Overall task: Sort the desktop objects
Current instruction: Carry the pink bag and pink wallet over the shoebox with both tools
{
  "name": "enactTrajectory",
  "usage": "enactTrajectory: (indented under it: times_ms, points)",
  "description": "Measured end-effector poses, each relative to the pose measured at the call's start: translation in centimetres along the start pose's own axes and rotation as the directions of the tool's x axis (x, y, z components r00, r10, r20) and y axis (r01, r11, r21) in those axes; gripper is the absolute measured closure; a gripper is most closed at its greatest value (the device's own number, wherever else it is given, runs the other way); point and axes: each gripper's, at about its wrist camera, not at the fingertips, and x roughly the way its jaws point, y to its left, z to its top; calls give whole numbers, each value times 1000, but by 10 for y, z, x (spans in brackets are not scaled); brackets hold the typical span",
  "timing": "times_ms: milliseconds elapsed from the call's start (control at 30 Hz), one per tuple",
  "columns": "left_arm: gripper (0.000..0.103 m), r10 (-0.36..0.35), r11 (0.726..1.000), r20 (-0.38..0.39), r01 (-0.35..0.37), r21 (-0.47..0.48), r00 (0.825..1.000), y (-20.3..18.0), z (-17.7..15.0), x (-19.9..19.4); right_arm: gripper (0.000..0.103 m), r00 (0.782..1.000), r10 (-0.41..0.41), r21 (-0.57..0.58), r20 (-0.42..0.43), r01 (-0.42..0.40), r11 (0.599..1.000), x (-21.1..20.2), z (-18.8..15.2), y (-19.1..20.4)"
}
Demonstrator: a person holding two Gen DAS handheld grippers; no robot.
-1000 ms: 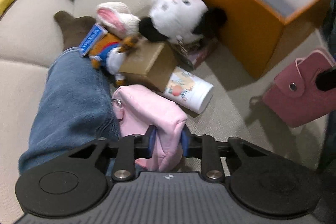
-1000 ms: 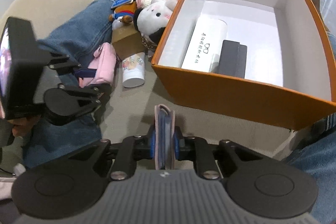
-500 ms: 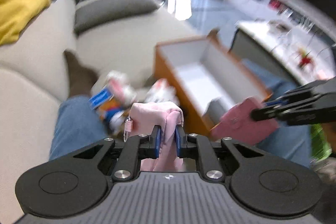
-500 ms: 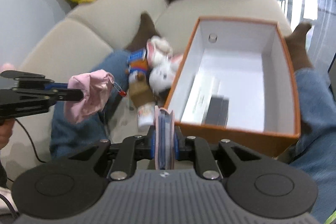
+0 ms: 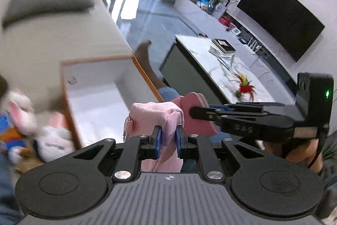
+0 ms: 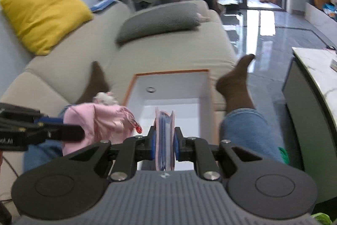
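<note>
Above orange box (image 6: 168, 77) | left gripper (image 5: 168, 138) pinches soft pink pouch (image 5: 155, 113) | right gripper (image 6: 164, 144) clamps flat card wallet (image 6: 164, 136)

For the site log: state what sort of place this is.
Most likely a home living room: a beige sofa with a yellow cushion, a wall-mounted television, and a marble-topped coffee table.

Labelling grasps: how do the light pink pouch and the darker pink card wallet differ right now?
The light pink pouch is soft, crumpled fabric; the card wallet is flat and stiff, blue sleeves showing at its edge. The pouch is pale pink, the wallet dusty rose. The pouch sits in the left hand-held gripper, the wallet in the right hand-held gripper. Both are clamped, near the orange box.
</note>
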Motion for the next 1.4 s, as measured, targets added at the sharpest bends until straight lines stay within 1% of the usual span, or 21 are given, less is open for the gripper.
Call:
enactTrajectory:
  times_ms: [100,200,267,400,500,700,767,900,967,1133,1200,1333,1400]
  points:
    - [87,-53,995,-69,47,-92,996,17,4,41,86,999,-34,19,-28,34,999,22,3,-15]
    - [87,-78,982,-128,54,-182,989,35,4,74,86,996,-61,15,-59,62,998,44,1,-25]
    - [87,-94,972,-156,56,-229,983,46,4,91,86,994,-56,14,-94,58,998,59,2,-32]
    - [87,-100,957,-188,43,-287,977,59,6,106,86,986,-35,18,-166,39,999,81,1,-39]
    - [87,-85,947,-220,10,-320,972,68,8,116,86,976,-25,14,-218,29,999,97,-3,-39]
    - [87,-93,911,-267,-26,-411,959,87,3,136,86,952,-13,34,-304,25,999,122,-12,-38]
    - [87,-87,907,-274,-38,-419,958,90,0,139,86,943,-6,52,-333,25,998,129,-15,-40]
    - [84,-45,911,-294,-82,-404,955,92,-5,145,86,930,7,73,-368,22,997,137,-18,-41]
    - [84,-61,912,-289,-65,-405,955,93,-7,145,86,923,18,86,-385,16,996,140,-19,-42]
    - [74,-18,935,-281,-83,-346,960,86,-9,145,85,920,37,122,-389,12,992,143,-19,-45]
    - [74,-19,938,-263,-74,-338,965,86,-10,139,83,916,47,135,-398,8,991,142,-19,-46]
    - [72,-16,943,-233,-63,-328,972,88,-7,126,78,904,108,209,-414,-21,978,140,-17,-54]
    - [72,-22,944,-220,-52,-325,975,88,-8,118,77,903,103,204,-417,-17,979,140,-18,-53]
